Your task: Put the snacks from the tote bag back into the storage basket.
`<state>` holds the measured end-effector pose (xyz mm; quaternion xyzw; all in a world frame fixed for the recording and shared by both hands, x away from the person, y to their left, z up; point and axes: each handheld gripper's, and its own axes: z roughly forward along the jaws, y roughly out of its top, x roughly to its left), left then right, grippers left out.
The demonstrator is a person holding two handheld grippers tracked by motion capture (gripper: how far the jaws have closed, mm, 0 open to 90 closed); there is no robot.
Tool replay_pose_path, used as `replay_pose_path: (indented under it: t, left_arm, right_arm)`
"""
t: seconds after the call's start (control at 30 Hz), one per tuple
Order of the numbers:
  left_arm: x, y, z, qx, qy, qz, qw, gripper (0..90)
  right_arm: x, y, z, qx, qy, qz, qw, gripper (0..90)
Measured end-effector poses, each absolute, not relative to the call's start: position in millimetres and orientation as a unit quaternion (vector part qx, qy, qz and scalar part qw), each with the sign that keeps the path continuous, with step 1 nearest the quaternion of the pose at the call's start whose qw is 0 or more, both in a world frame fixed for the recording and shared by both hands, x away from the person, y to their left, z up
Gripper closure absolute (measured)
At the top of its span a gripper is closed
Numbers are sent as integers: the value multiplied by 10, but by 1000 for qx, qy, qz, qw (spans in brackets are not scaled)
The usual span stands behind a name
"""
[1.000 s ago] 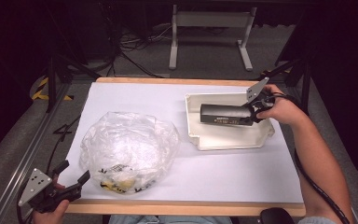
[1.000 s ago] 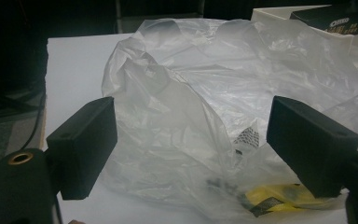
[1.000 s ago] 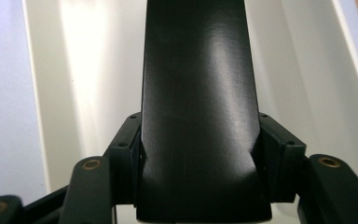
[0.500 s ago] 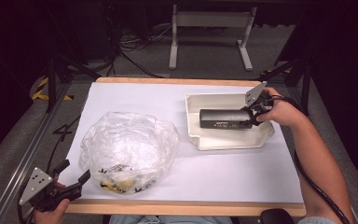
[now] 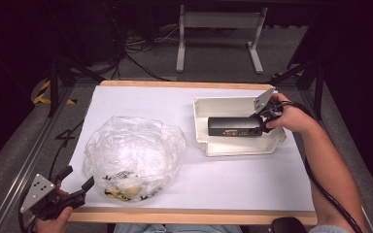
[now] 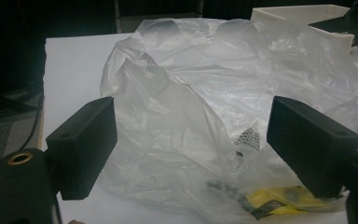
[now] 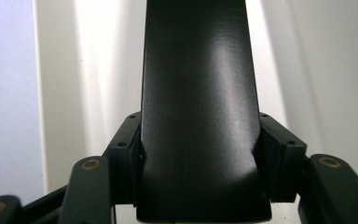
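1. The right tongs [image 5: 263, 122] pinch one end of the black box [image 5: 233, 126], pads pressed on both its sides in the right gripper view [image 7: 200, 107]. The box lies inside the white tray [image 5: 238, 148], right of centre in the high view.
2. My judgement: the box is in or just over the tray but not yet let go; whether it is being set down or lifted out I cannot tell.
3. The left tongs [image 5: 75, 178] hang spread and hold nothing at the lower left, just short of the plastic bag [image 5: 133, 158].
4. The tray walls hem the box closely. The worktop [image 5: 141, 102] is bare toward the top of the frame; the bag sits near the bottom edge.
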<state>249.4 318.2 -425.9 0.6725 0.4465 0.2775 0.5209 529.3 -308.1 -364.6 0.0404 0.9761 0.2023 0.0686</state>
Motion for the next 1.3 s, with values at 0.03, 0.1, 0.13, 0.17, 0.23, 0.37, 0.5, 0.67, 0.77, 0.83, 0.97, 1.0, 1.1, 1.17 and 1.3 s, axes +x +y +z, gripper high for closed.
replay_pose_path:
  t: [0.03, 0.1, 0.13, 0.17, 0.23, 0.37, 0.5, 0.67, 0.77, 0.83, 0.97, 1.0, 1.1, 1.17, 1.3]
  left_arm:
    - [2494, 3183, -4259, 672, 446, 277, 521, 170]
    - [2491, 3186, -4259, 672, 446, 278, 522, 170]
    - [2489, 3189, -4258, 672, 446, 278, 522, 170]
    - [2486, 3193, -4255, 673, 447, 278, 520, 170]
    - [2487, 3195, -4253, 674, 445, 278, 519, 170]
    - [2493, 3182, -4258, 673, 445, 277, 522, 170]
    - [2488, 3182, -4255, 673, 443, 278, 523, 170]
    - [2490, 3185, -4256, 672, 444, 277, 523, 170]
    - [2489, 3181, -4257, 673, 443, 278, 523, 170]
    - [2488, 3179, -4255, 673, 442, 278, 524, 170]
    - [2500, 3176, -4249, 672, 442, 276, 526, 170]
    - [2510, 3172, -4248, 674, 440, 277, 525, 170]
    - [2522, 3165, -4242, 678, 438, 275, 522, 170]
    - [2543, 3152, -4247, 676, 435, 276, 527, 170]
    - [2572, 3139, -4241, 678, 433, 272, 528, 170]
  right_arm:
    - [5298, -3081, -3644, 40, 976, 201, 69, 429]
    - [5307, -3084, -3644, 40, 977, 198, 71, 428]
    - [5309, -3087, -3645, 42, 977, 197, 73, 428]
    - [5312, -3091, -3646, 44, 977, 194, 71, 427]
    - [5317, -3097, -3654, 44, 978, 193, 73, 426]
    - [5318, -3088, -3679, 39, 980, 181, 78, 426]
    - [5333, -3082, -3705, 40, 981, 174, 75, 423]
    - [5340, -3083, -3716, 51, 981, 169, 84, 371]
    - [5341, -3084, -3698, 53, 980, 168, 91, 349]
    - [5341, -3093, -3674, 55, 979, 169, 97, 341]
    - [5311, -3101, -3624, 59, 976, 183, 107, 308]
    - [5283, -3103, -3602, 66, 972, 196, 108, 303]
    - [5233, -3106, -3558, 82, 967, 214, 113, 267]
    - [5195, -3116, -3517, 99, 960, 234, 117, 247]
    - [5089, -3151, -3397, 127, 946, 267, 134, 244]
